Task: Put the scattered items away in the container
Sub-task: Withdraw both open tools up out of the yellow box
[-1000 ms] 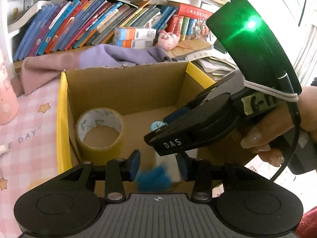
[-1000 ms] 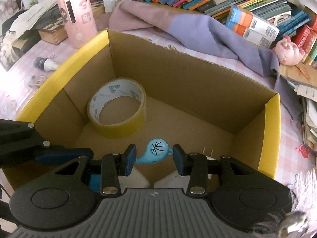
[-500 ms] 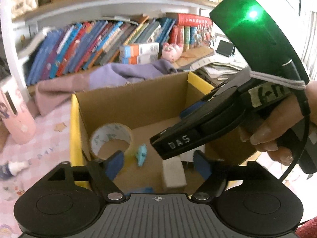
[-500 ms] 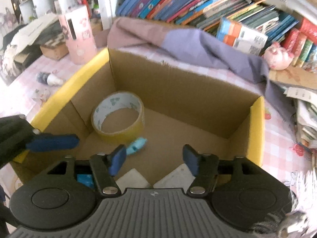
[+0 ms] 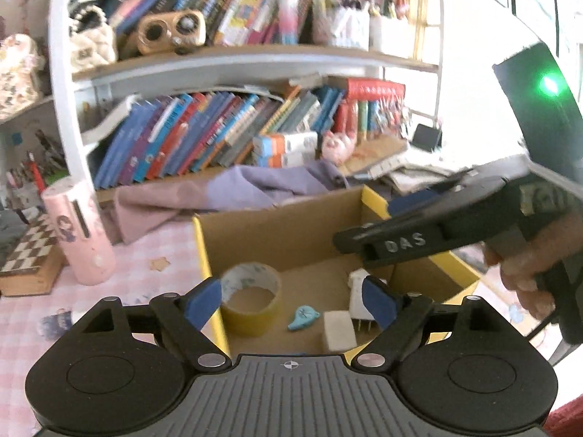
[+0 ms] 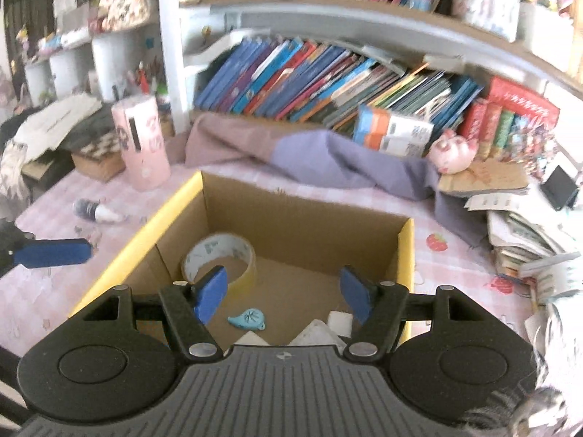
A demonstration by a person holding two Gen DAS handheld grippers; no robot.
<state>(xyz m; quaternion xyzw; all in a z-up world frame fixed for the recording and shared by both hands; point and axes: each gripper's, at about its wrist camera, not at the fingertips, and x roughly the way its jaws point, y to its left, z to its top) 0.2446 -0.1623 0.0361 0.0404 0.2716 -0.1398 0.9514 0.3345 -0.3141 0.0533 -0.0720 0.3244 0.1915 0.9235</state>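
Observation:
A cardboard box [image 5: 203,251] [image 6: 406,251] with yellow-taped edges stands open on the pink checked table. On its floor lie a tape roll [image 5: 251,291] [image 6: 218,251], a light blue teardrop tag [image 5: 303,317] [image 6: 247,319], a white block [image 5: 339,329] and a white plug [image 5: 359,300]. My left gripper [image 5: 291,300] hovers above the box's near left edge, its jaws opening with nothing between them. My right gripper [image 6: 285,294] [image 5: 364,224] hangs over the box's right side, a hand holding it. Its jaws are opening too, and they are empty.
A pink cylinder [image 5: 82,233] [image 6: 142,145] and a chessboard box [image 5: 29,258] stand left of the box. A small bottle [image 6: 96,213] lies on the table. A purple cloth [image 6: 328,160], a pig toy [image 6: 452,151] and bookshelves are behind; papers [image 6: 517,229] are piled on the right.
Both grippers opened and pulled up and back from the box. The left let go of a blue fluffy thing, the right let go of the teardrop tag, which now lies on the box floor.

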